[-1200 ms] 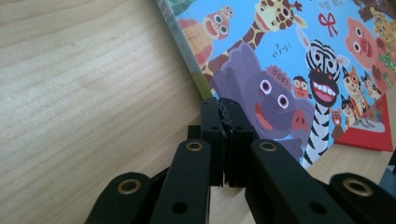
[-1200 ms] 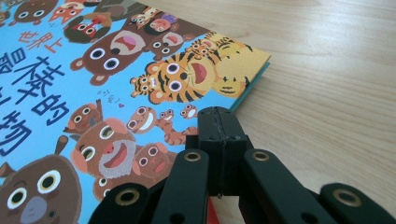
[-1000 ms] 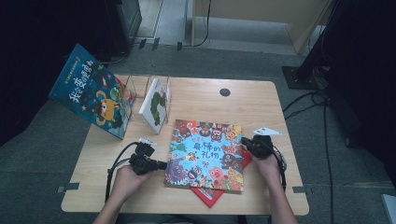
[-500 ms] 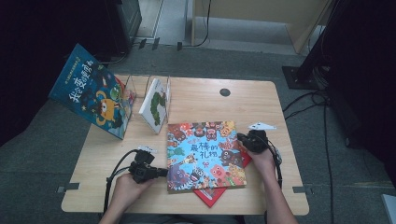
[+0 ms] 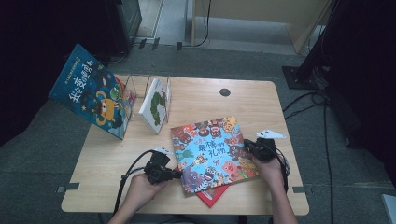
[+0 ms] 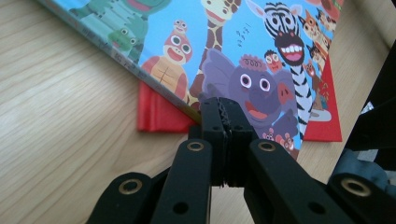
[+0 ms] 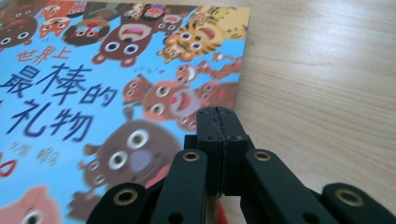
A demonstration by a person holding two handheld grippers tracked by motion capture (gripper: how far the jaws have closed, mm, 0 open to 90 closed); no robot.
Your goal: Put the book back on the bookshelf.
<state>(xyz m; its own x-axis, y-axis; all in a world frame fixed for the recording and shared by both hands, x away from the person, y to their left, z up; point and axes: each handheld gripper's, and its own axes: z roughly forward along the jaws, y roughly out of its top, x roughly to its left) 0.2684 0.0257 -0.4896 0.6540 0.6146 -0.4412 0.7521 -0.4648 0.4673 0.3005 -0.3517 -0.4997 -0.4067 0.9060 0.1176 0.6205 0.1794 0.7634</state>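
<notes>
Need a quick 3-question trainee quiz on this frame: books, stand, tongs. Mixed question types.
1. True or false: both tongs, left and right, have their jaws shut with nothing between them.
2. What lies under the animal picture book on the table? A) a red book B) a white card C) a cable
3. Where is the blue monster book?

Key
1. True.
2. A: the red book pokes out at its near edge.
3. Leaning tilted against the left end of the clear book stand, beside the white book standing in it.
</notes>
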